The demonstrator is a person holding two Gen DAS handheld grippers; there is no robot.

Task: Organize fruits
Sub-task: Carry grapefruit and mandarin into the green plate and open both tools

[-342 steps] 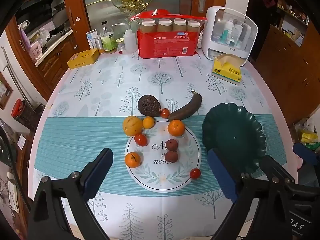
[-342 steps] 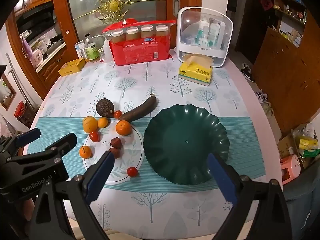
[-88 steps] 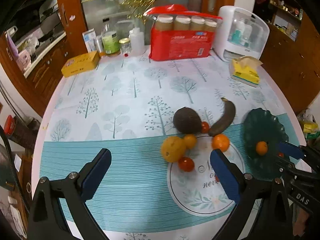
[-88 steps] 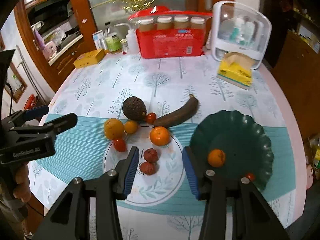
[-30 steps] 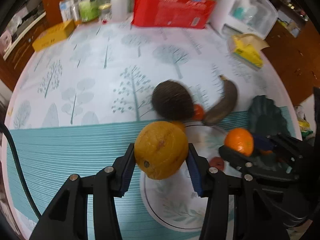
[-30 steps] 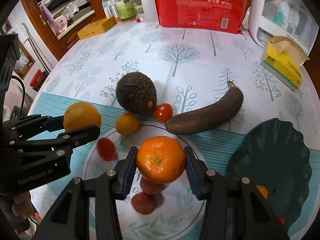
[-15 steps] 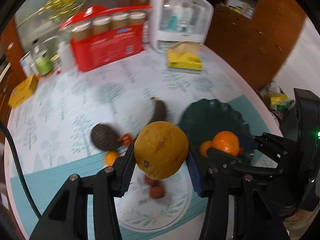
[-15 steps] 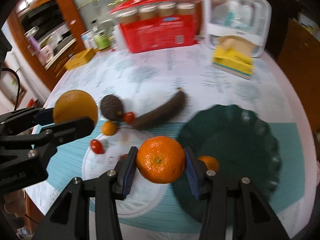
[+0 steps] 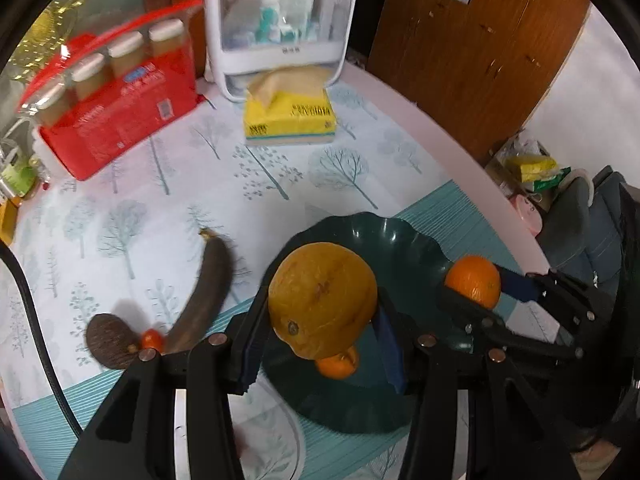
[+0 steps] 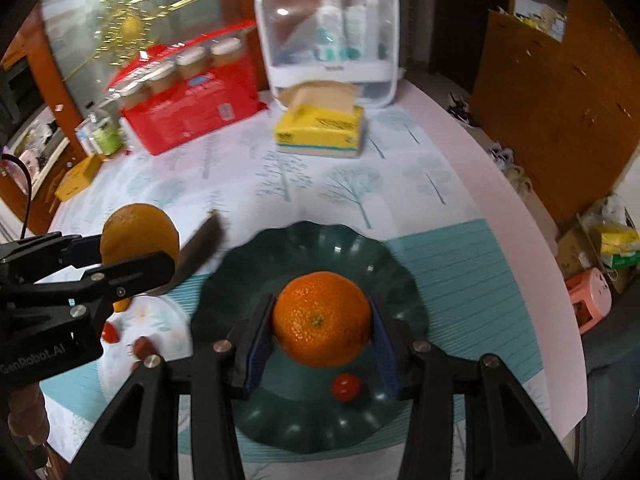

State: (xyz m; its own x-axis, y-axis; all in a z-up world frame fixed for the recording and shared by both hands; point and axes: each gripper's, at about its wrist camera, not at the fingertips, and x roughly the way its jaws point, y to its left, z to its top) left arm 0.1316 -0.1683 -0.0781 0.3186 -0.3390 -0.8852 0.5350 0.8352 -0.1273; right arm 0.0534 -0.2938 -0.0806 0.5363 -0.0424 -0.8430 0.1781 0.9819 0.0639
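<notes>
While the left gripper point(image 9: 323, 322) clamps its two blue pads on one large yellow-orange citrus point(image 9: 322, 301), the right gripper point(image 10: 319, 338) pinches one bright orange point(image 10: 321, 313) the same way, each only partly closed around its fruit. Both fruits hang in the air above the one dark green scalloped plate point(image 10: 400, 276), which lies near the right side of the table on the teal striped band of the tablecloth point(image 10: 460, 264).

Two fruits lie in the plate: one small orange point(image 9: 337, 364), seen under the citrus in the left wrist view, and one cherry tomato point(image 10: 345, 387) near its front rim.

Left of the plate lies one long dark banana point(image 9: 206, 292), and at its near end one cherry tomato point(image 9: 151, 339) touches one dark avocado point(image 9: 109, 336). On the round white print point(image 10: 160, 332) further left, one more tomato point(image 10: 109, 333) and one reddish-brown fruit point(image 10: 142, 347) show; others there are hidden behind the left gripper.

Far across the table stand one yellow tissue box point(image 9: 289, 118), one white storage case point(image 9: 280, 28) just behind it, and one red pack point(image 9: 116, 116) holding four jars.
</notes>
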